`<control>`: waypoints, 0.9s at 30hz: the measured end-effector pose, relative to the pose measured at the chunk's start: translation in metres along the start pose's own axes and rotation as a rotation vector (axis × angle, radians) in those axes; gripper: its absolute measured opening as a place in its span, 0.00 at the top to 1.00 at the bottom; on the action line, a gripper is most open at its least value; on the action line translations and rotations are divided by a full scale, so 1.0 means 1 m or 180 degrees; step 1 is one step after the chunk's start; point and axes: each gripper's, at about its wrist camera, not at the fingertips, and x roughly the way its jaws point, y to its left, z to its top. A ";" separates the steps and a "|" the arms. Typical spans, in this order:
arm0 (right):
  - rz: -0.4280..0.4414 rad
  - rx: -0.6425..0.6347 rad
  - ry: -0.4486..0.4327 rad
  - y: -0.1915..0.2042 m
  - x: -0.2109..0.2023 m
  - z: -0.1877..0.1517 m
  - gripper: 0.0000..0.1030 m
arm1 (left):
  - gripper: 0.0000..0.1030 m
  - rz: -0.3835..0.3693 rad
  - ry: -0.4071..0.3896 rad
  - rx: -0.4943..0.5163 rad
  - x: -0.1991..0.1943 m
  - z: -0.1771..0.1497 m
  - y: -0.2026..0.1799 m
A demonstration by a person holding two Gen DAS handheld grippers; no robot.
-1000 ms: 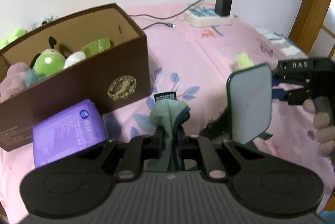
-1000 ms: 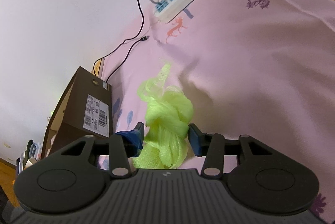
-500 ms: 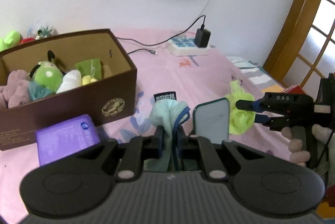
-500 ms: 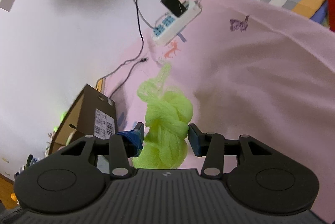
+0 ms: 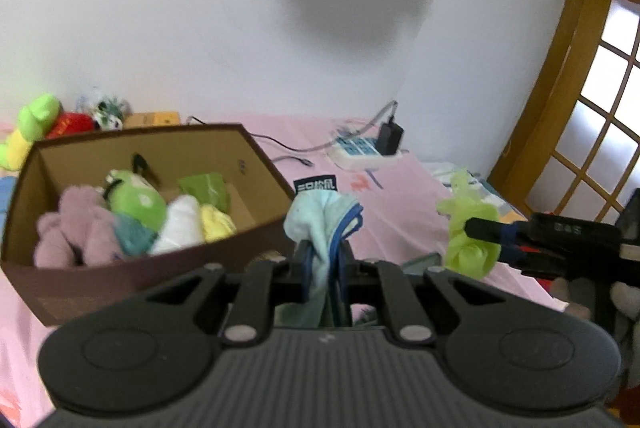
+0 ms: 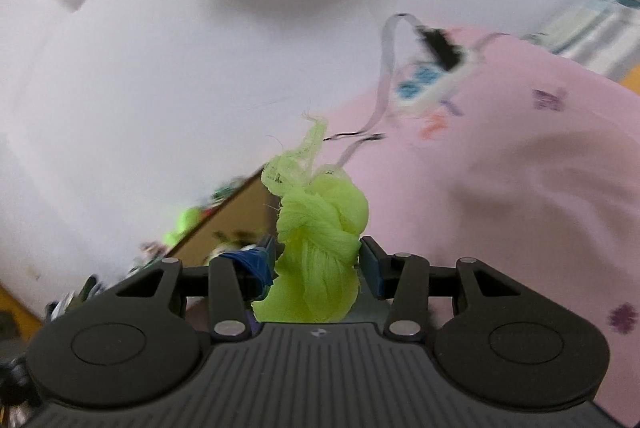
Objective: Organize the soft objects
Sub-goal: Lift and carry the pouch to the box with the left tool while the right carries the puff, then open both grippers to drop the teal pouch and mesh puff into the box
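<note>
My left gripper [image 5: 322, 256] is shut on a light blue sock [image 5: 320, 216] with a dark blue trim and a black label, held up in the air just right of the brown cardboard box [image 5: 256, 156]. The box holds several soft toys and cloths, among them a green plush [image 5: 138, 198] and a pink plush [image 5: 76, 228]. My right gripper [image 6: 318, 258] is shut on a knotted lime-green cloth [image 6: 320, 228], lifted above the pink bed; it also shows in the left wrist view [image 5: 468, 228], to the right of the sock.
A white power strip [image 5: 362, 150] with a black charger and cables lies at the back of the pink bedsheet [image 6: 520, 168]. Plush toys [image 5: 36, 124] sit behind the box by the wall. A wooden door [image 5: 592, 108] stands at the right.
Both grippers have risen and tilted up with their loads. The box interior now shows more fully, and the purple pack and the mirror by the box have dropped out of sight.
</note>
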 end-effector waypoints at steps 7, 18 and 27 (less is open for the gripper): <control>0.0261 -0.0487 0.0113 0.067 0.037 0.007 0.72 | 0.90 0.0138 -0.0159 -0.0086 -0.004 0.028 0.042; 0.0144 -0.0928 0.0260 0.127 0.119 0.011 0.72 | 0.90 0.0350 -0.0118 -0.0135 0.034 0.057 0.087; -0.0331 -0.1492 0.0248 0.136 0.161 -0.008 0.70 | 0.84 0.0520 0.0031 -0.0273 0.072 0.056 0.109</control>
